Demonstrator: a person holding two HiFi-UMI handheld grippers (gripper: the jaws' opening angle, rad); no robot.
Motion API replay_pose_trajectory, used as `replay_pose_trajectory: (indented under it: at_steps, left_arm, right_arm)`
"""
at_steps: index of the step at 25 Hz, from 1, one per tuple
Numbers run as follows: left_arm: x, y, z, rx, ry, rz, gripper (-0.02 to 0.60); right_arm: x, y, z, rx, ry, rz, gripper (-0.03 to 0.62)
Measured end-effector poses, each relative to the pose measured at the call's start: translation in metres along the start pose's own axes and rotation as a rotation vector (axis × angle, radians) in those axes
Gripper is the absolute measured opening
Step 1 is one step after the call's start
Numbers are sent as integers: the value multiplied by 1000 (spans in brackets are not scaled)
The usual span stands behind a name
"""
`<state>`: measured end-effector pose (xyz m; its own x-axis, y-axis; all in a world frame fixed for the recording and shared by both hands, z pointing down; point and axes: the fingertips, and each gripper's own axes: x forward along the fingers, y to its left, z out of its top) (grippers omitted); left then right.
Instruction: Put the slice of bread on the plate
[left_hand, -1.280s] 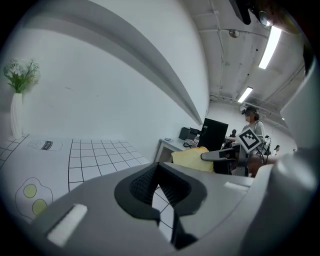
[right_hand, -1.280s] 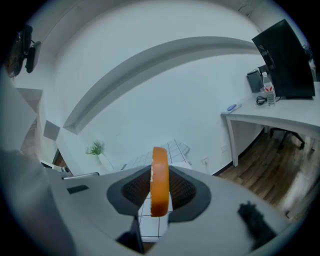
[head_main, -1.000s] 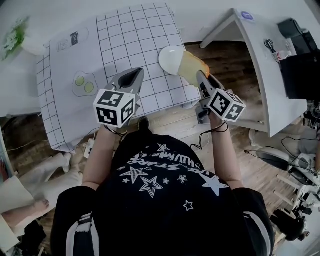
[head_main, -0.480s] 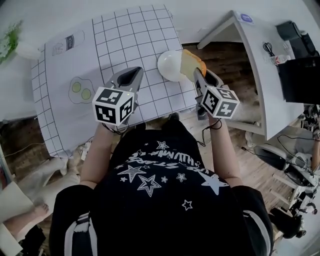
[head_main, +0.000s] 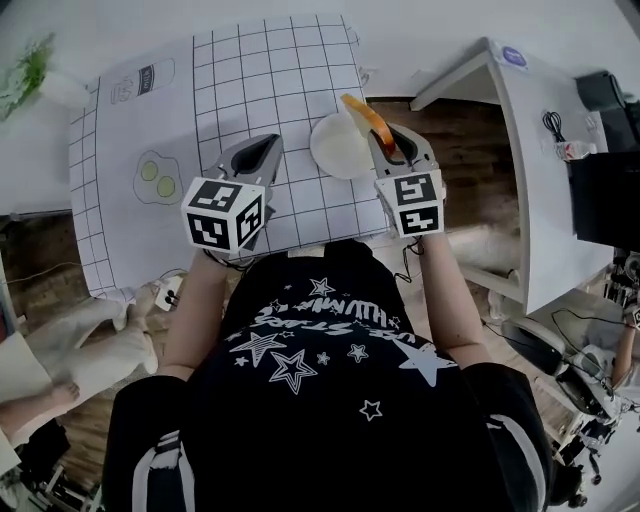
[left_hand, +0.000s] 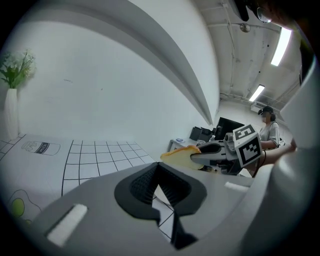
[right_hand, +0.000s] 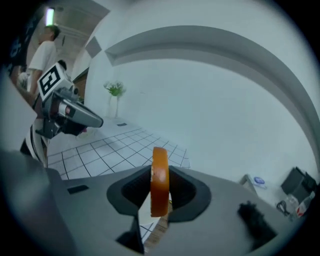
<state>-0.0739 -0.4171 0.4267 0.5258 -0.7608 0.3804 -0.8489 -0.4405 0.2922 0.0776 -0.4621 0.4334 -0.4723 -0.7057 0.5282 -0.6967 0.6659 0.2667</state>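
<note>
We recorded the right gripper (head_main: 384, 142) pinching the slice of bread (head_main: 364, 114) between its jaws. The slice stood on edge, crust toward the camera in the right gripper view. In the head view it lay over the right rim of the white plate (head_main: 332, 152), which sat on the gridded mat (head_main: 262, 70); we could not judge contact. The left gripper (head_main: 254, 156) hung just left of the plate, jaws pressed together, nothing between them.

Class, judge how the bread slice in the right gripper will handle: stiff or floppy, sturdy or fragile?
The slice of bread stands on edge in the right gripper without drooping, so it is probably fairly stiff. It looks thin and light, so it could crack or crush if squeezed harder.
</note>
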Motion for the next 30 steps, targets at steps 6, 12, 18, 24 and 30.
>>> replay_pose_trajectory:
  at_steps: [6, 12, 18, 24, 30]
  left_arm:
    - [8, -2, -5, -24, 8, 38, 9]
    - [8, 2, -13, -31, 28, 49, 9]
    - [3, 5, -19, -30, 38, 43, 9]
    - [-5, 7, -27, -35, 49, 33, 9]
    - [-11, 12, -29, -37, 46, 37, 9]
  right_arm:
    - [14, 9, -4, -340, 16, 9, 97]
    - [25, 43, -26, -615, 53, 35, 97]
    - [31, 66, -48, -630, 111, 98, 100]
    - [35, 81, -62, -624, 149, 135, 118]
    - [36, 95, -70, -635, 185, 174, 138]
